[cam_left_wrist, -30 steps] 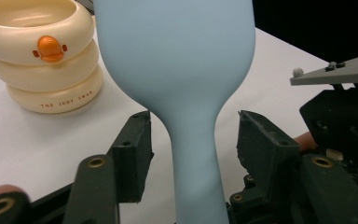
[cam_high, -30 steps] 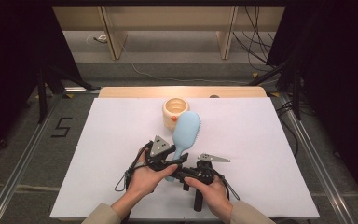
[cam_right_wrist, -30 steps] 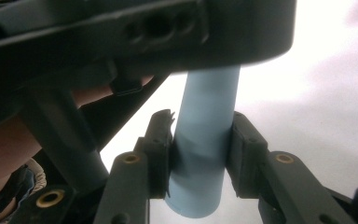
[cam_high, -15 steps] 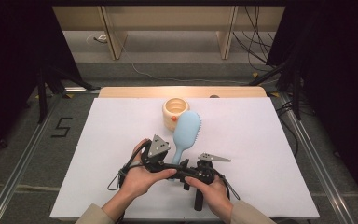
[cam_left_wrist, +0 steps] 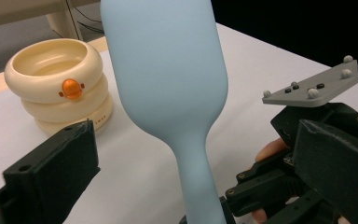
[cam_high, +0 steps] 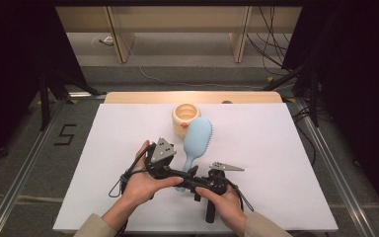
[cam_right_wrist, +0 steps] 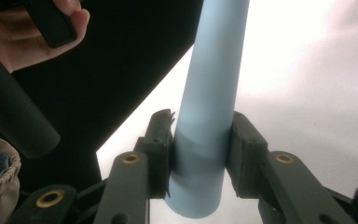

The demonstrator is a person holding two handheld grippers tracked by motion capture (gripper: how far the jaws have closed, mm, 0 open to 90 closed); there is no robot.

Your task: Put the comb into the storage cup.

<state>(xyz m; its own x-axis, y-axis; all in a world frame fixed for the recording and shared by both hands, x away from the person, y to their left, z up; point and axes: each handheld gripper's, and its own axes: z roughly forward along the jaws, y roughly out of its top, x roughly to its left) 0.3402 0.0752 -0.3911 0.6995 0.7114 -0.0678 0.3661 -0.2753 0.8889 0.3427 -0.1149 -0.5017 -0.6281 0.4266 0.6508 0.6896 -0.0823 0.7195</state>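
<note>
Standing hollow cream cup (cam_high: 186, 117) beside hairbrush (cam_high: 196, 140)

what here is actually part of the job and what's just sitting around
In use:
- blue hairbrush, handle clamped between the right gripper fingers
- left gripper, open, fingers either side of the brush handle

Lying about:
- cream ringed cup with an orange knob, at the far edge of the white table

right gripper (cam_right_wrist: 199, 154) jaws clamped on pale blue brush handle (cam_right_wrist: 209, 112), one each side near its lower end. handle rises out top of frame. white counter (cam_right_wrist: 317, 93) behind. hand (cam_right_wrist: 23, 32) upper left holds black part.
</note>
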